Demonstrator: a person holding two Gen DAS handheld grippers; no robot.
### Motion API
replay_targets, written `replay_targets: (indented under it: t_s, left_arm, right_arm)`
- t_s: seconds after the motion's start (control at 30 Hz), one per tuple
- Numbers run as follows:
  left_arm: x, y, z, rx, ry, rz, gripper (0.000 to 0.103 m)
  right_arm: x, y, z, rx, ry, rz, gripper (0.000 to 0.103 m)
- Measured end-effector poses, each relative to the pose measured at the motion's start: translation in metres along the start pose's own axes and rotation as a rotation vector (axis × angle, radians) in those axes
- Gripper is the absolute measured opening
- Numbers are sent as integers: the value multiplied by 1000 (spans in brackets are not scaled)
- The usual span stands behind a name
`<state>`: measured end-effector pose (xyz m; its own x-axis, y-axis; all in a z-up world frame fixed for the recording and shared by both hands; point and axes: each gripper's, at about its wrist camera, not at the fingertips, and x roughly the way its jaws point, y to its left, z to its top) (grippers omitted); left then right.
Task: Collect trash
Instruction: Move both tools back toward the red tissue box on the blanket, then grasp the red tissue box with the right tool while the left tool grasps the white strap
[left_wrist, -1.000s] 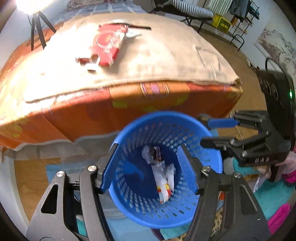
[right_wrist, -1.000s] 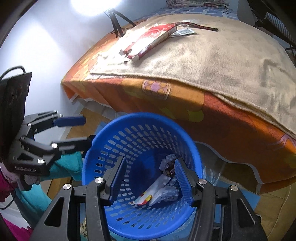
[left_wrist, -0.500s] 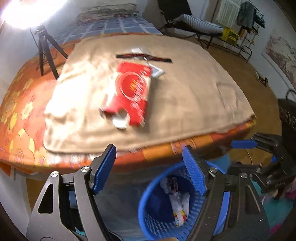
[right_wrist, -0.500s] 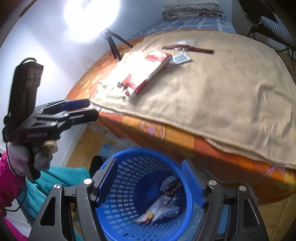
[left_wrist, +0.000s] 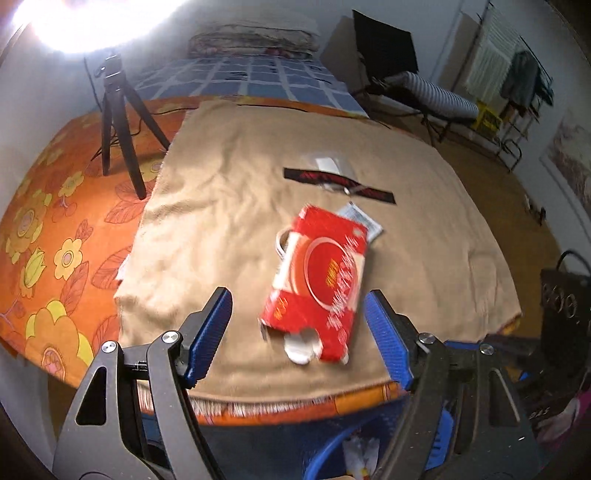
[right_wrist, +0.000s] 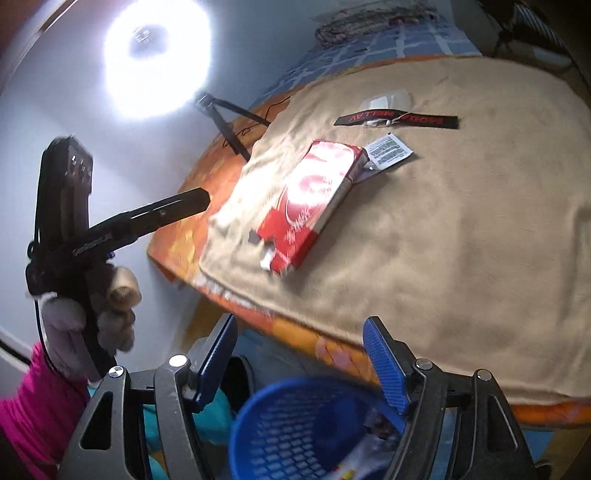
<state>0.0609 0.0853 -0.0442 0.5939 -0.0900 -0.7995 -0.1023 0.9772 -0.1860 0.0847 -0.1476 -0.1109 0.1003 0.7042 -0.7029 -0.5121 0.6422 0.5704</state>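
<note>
Lying on one tan blanket (left_wrist: 424, 236): one red box (left_wrist: 317, 284), two wrappers, one black strip; both grippers' jaws apart, empty.

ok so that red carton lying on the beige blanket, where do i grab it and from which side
Grip the red carton across its two long edges near the middle, coming down from above. It lies flat on the beige blanket, so only those thin sides give the pads purchase. Its near end has torn open flaps that would likely buckle. The left gripper already frames it, jaws open and empty.
</note>
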Motion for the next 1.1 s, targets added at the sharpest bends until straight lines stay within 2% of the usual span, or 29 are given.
replay_targets:
  t_s: [0.2,0.3,0.37,0.43,0.5,0.63,0.7,0.73,0.77,0.8,0.83,0.93,1.1]
  left_arm:
    - [16,18,16,-24,2,9,74]
    - [24,24,20,-24,13,6,68]
    - [28,28,21,-27,23,-3,60]
    - [33,30,22,-25,32,-1,56]
    - [37,34,22,-25,41,2,54]
    - [42,41,24,-44,46,4,51]
    - [46,45,24,-58,54,-2,46]
    - [48,46,24,-60,57,-3,46]
    - [50,46,24,-60,60,2,46]
    - [51,46,24,-59,61,4,46]
    - [53,46,25,-57,63,5,46]
    - [58,44,27,-55,69,6,35]
    - [68,40,33,-55,66,-2,33]
  right_arm:
    - [34,0,32,16,-3,10,62]
    - [51,-2,43,16,-5,-4,61]
    - [61,-7,50,36,-6,-1,60]
    - [73,-14,56,75,-3,22,54]
    - [82,-18,58,95,1,40,49]
    - [94,-23,62,132,-14,57,48]
    - [97,-24,63,147,-28,68,46]
    - [97,-24,65,148,-36,72,41]
    - [97,-23,66,142,-38,69,31]
    - [98,-22,67,136,-35,66,29]
    - [98,-22,68,134,-35,68,27]
    - [96,-24,68,142,-41,83,23]
    - [75,-22,65,100,-61,83,18]
